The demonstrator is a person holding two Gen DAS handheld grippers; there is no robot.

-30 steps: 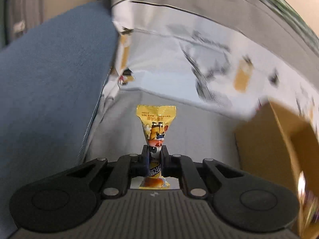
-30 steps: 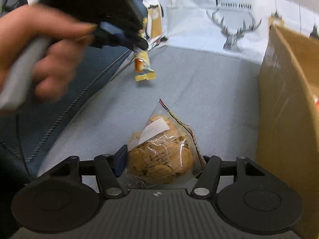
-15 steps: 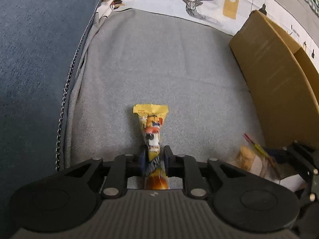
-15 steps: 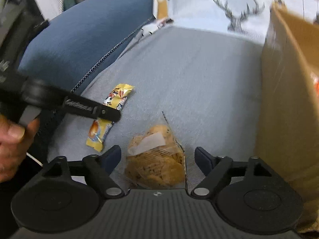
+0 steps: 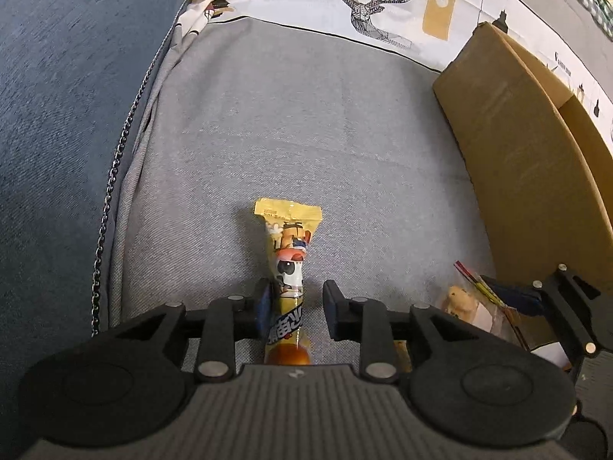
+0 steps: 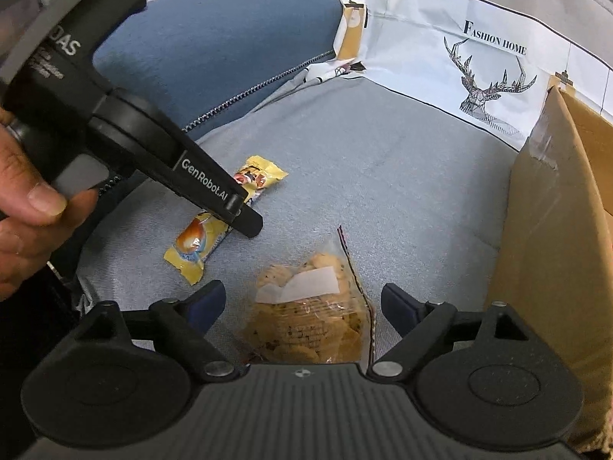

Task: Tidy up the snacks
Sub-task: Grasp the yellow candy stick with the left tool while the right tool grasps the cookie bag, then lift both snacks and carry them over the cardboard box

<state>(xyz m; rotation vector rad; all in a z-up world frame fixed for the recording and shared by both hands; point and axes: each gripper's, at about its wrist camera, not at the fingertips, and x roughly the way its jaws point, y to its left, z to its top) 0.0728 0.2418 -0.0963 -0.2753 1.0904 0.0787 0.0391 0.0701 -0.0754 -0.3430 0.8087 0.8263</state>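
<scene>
Left gripper: jaws just opened, narrow, yellow printed snack stick lying loose between. Right gripper: wide around clear cookie bag; brown cardboard box close right, bare grey cushion ahead.

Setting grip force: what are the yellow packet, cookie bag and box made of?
Yellow packet: glossy printed film, crimped ends, probably plastic or foil. Cookie bag: thin clear plastic, cookies visible through it, crinkled. Box: matte brown cardboard with clear tape at the corner.
</scene>
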